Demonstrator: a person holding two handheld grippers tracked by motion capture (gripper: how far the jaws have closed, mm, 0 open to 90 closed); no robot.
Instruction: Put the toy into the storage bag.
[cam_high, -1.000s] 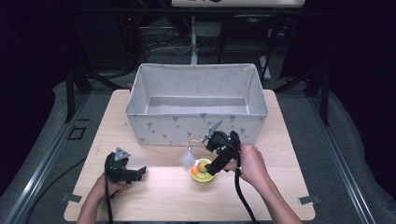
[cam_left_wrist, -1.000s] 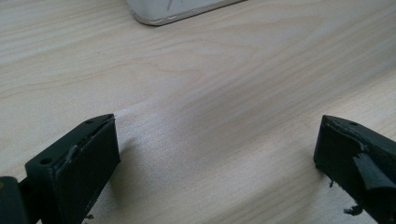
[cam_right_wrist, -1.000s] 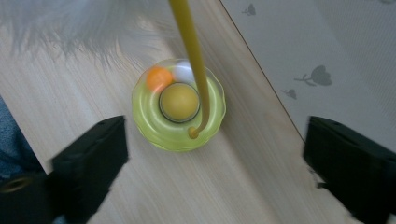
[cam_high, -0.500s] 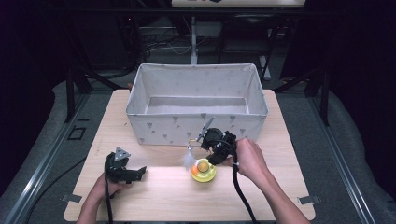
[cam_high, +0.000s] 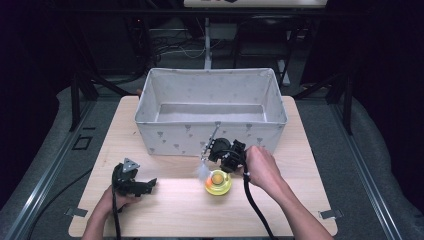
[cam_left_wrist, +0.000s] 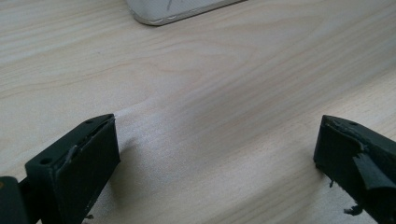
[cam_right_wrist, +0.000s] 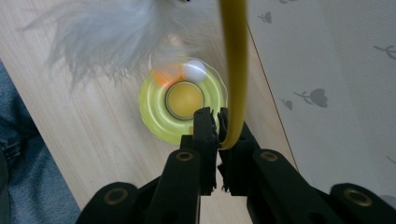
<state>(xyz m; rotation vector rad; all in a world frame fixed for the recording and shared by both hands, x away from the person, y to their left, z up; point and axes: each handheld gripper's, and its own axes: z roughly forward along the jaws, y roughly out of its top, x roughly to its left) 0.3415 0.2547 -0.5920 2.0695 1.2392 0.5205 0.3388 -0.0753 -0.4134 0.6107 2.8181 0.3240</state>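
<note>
Feather toy gripped on a pale wooden table in a dark room

The right tool (cam_right_wrist: 217, 122), whose jaws have just been closing, is clamped on the yellow stick (cam_right_wrist: 235, 70) of a feather toy (cam_high: 218, 182), set on the table (cam_high: 165, 210) before a grey fabric box (cam_high: 210, 107). The left tool (cam_left_wrist: 215, 158) is held apart over bare wood. Grey floor is seen around.

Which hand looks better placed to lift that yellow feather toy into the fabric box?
Right: its gripper has just closed on the toy's yellow stick beside the box. The left gripper rests open, apart.
</note>
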